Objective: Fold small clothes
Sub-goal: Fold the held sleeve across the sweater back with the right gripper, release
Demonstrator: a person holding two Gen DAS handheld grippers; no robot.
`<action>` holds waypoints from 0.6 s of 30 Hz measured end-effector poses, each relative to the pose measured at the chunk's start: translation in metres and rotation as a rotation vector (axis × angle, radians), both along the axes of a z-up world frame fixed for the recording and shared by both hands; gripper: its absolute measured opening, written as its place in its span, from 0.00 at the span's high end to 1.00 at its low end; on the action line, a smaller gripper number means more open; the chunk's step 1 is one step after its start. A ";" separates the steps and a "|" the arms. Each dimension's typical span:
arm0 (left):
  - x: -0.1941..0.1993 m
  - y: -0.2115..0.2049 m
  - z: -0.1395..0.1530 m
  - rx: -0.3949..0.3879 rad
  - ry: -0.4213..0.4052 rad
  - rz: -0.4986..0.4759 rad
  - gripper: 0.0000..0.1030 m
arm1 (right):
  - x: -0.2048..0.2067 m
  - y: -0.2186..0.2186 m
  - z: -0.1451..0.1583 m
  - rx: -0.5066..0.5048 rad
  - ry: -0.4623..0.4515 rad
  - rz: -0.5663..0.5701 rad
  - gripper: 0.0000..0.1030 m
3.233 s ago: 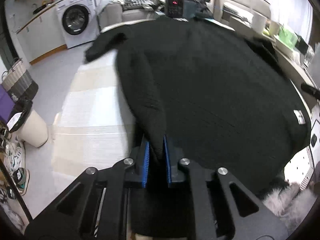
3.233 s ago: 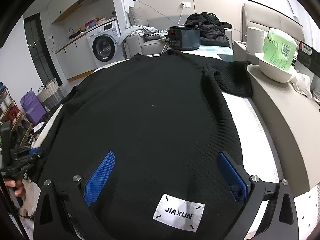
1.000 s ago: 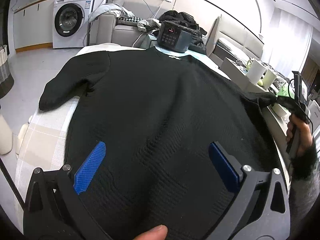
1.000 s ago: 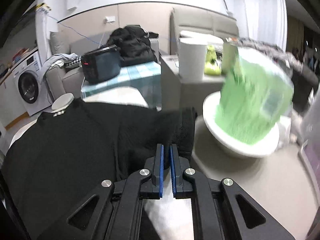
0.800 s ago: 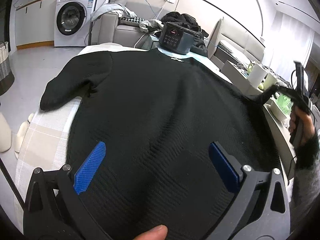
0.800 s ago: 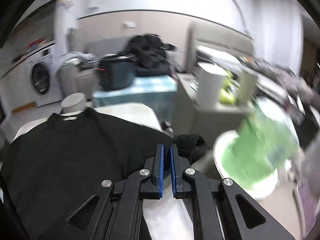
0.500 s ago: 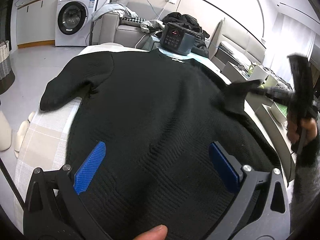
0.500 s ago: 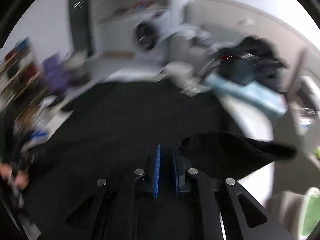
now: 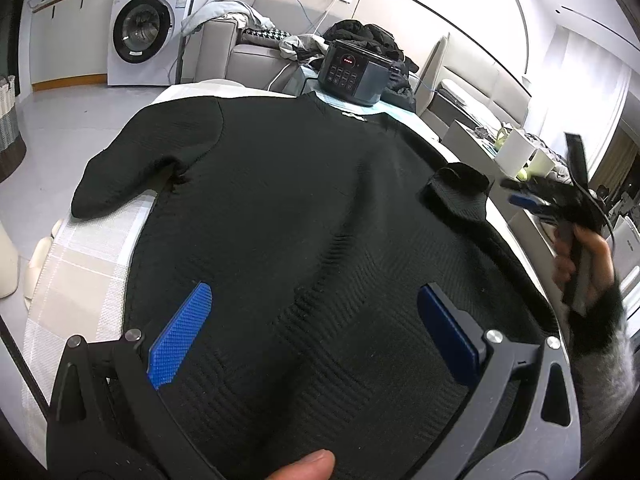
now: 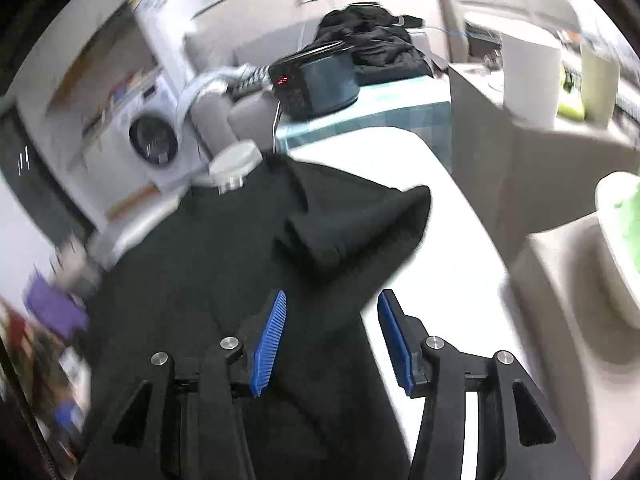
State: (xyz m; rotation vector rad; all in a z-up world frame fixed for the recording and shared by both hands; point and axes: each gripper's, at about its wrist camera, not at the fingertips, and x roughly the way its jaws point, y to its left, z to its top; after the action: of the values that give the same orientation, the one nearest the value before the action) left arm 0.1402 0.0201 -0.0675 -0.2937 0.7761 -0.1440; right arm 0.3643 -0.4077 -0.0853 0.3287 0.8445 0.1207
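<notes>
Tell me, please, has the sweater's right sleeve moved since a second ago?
Yes. The right sleeve now lies folded inward on the sweater, away from the side counter it reached before.

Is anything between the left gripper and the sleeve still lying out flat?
Nothing visible: only the sweater's body lies between the open left gripper and the flat sleeve on the table.

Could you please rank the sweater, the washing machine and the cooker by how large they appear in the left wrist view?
1. Sweater, by far the largest; it lies nearest the camera.
2. Washing machine.
3. Cooker, slightly smaller than the washing machine, though it stands nearer, so real sizes stay unsure.
</notes>
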 end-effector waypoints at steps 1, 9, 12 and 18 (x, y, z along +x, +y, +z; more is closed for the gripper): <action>0.001 -0.001 0.000 0.000 0.002 0.001 0.01 | 0.013 -0.001 -0.002 0.059 0.001 -0.027 0.48; 0.006 0.002 -0.002 -0.007 0.016 0.017 0.01 | 0.076 0.012 -0.012 0.071 0.079 -0.132 0.94; 0.006 0.004 0.001 0.002 0.013 0.028 0.01 | 0.103 0.022 0.014 0.065 0.001 -0.073 0.94; 0.007 0.004 0.002 0.004 0.016 0.043 0.01 | 0.127 0.087 0.060 0.075 -0.023 0.334 0.70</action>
State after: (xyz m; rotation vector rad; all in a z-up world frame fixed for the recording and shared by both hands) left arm 0.1470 0.0240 -0.0651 -0.3083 0.7850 -0.0995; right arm 0.4914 -0.3204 -0.0255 0.2543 0.8684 0.4668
